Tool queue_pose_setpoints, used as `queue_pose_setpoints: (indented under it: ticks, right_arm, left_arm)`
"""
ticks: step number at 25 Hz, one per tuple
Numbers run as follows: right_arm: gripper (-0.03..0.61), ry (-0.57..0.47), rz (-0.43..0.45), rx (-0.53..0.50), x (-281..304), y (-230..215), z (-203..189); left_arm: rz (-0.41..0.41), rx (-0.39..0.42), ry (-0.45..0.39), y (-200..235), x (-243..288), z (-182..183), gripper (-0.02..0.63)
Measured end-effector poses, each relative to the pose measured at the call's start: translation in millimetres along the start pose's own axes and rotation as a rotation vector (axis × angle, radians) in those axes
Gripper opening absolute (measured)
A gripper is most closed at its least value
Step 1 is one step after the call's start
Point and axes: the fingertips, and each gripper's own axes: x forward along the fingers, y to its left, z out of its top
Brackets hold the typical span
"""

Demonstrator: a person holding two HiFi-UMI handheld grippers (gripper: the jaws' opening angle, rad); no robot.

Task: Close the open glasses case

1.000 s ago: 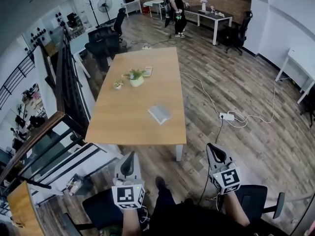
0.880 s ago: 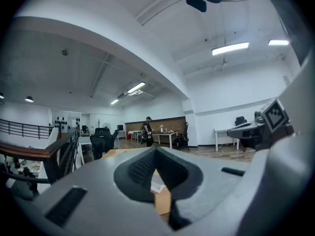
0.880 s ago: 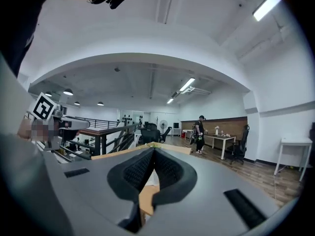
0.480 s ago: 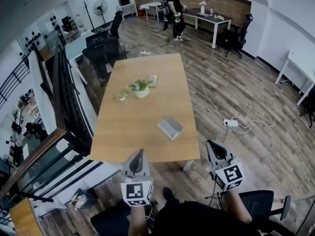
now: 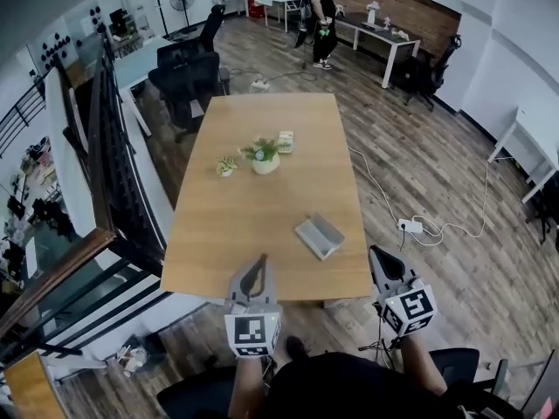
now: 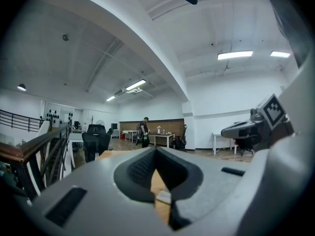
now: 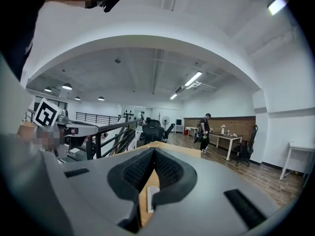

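The jaws of the left gripper are closed together and empty, over the near edge of the light wooden rectangular desk. Ahead of them, slightly to the right, lies the open grey rectangular glasses case. Beyond it, the right gripper has its jaws closed and empty too.

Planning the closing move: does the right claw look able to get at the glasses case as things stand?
Probably yes. The case lies open on bare wood near the table's near edge. The right claw, shut, hovers by the near right corner, with nothing between them. It must come closer.
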Motion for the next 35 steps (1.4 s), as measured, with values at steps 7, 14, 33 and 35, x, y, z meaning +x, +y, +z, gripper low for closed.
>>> queue_pose_setpoints:
  ticks: [7,14,33,35]
  right_arm:
    - [0.013,0.025,-0.002,-0.019,37,17,11]
    - [0.012,0.038,0.041,-0.018,61,22,5]
    - [0.012,-0.042,0.205,0.077,87,-61,-14]
    - [0.013,-0.035,0.211,0.078,87,-68,-18]
  left_arm:
    - [-0.023,-0.012,-0.019,30,20,-8,-0.002]
    - [0.009,-0.016,-0.010,46,26,-11,-0.002]
    - [0.204,0.042,0.054,-1,62,12,-0.002]
    - [0.215,0.044,0.058,-4,67,12,-0.002]
